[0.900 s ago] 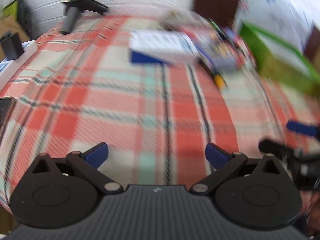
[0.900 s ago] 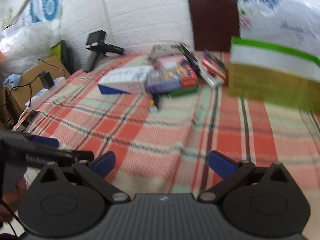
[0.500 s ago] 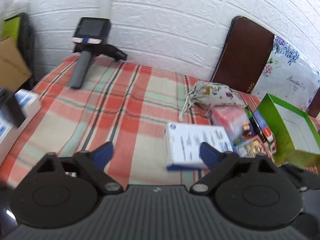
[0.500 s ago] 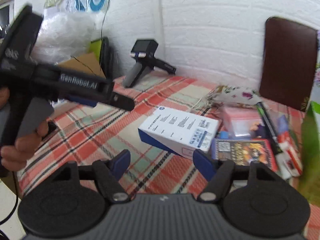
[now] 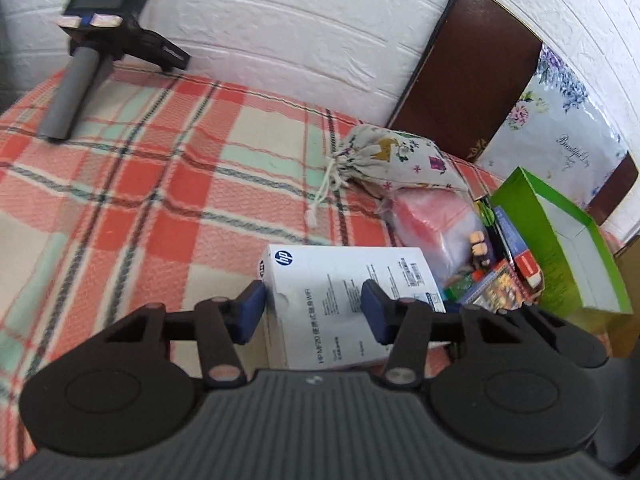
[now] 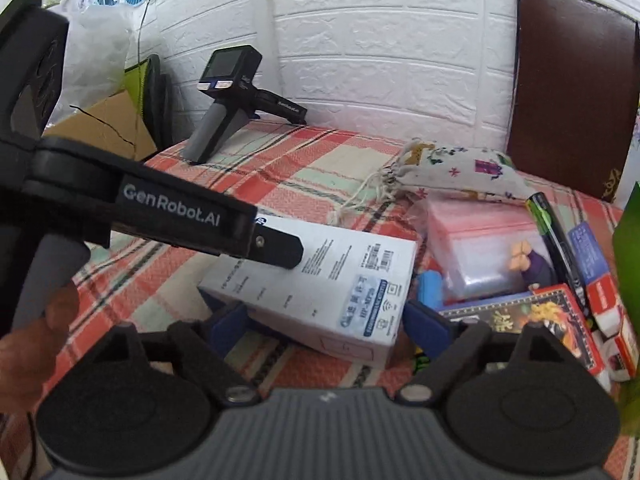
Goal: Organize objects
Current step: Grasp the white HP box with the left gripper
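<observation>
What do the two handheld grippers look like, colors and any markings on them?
Both are matte black plastic with a ribbed grey front plate, round discs either side and blue pads on the jaws. The left gripper, seen from the right gripper, carries white "GenRobot.AI" lettering on its bar and has a grey handle.

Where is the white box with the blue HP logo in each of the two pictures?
Left wrist view: the white HP box lies low in the middle, just past the left gripper.
Right wrist view: the same box sits centre, just ahead of the right gripper, partly crossed by the other gripper's black finger.
Shared landmark: the floral drawstring pouch lies behind the box in both.
</observation>
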The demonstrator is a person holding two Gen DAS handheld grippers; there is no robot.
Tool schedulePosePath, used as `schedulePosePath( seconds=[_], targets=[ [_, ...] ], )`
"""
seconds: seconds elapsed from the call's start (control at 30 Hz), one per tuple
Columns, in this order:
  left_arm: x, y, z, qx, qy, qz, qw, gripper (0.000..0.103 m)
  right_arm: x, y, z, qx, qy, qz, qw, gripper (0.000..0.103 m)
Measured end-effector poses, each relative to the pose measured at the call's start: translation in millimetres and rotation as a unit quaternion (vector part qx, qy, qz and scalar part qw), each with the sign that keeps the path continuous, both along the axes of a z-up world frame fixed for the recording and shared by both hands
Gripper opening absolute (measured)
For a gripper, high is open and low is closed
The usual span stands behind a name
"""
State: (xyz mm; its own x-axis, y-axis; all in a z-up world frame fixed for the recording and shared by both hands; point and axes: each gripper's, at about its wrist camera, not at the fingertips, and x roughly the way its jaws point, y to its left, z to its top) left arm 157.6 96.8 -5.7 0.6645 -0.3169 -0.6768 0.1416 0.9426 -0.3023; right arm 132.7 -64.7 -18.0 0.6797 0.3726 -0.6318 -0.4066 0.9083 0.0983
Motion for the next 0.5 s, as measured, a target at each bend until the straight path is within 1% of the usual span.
schedulePosePath(
  seconds=[0.13, 0.27, 0.37, 0.5],
  targets=[
    [-35, 8, 2, -0.002, 0.009, 0.013, 0.9999, 0.055, -27, 6, 1, 0.0, -0.002, 0.022, 1.0, 0.088],
    [-76, 7, 1, -0.008, 0.02, 0.022, 0.9995, 0.055, -71, 5, 1, -0.001, -0.01, 0.045, 0.999, 0.088],
    [-93, -8, 5, -0.012, 0.029, 0.014, 0.9994, 0.055, -99, -6, 5, -0.004, -0.022, 0.052, 0.998, 0.087],
    [-103, -52, 28, 0.011, -0.006, -0.024, 0.9996, 0.055, -125, -37, 22, -0.002, -0.062, 0.019, 0.998, 0.087]
  ],
)
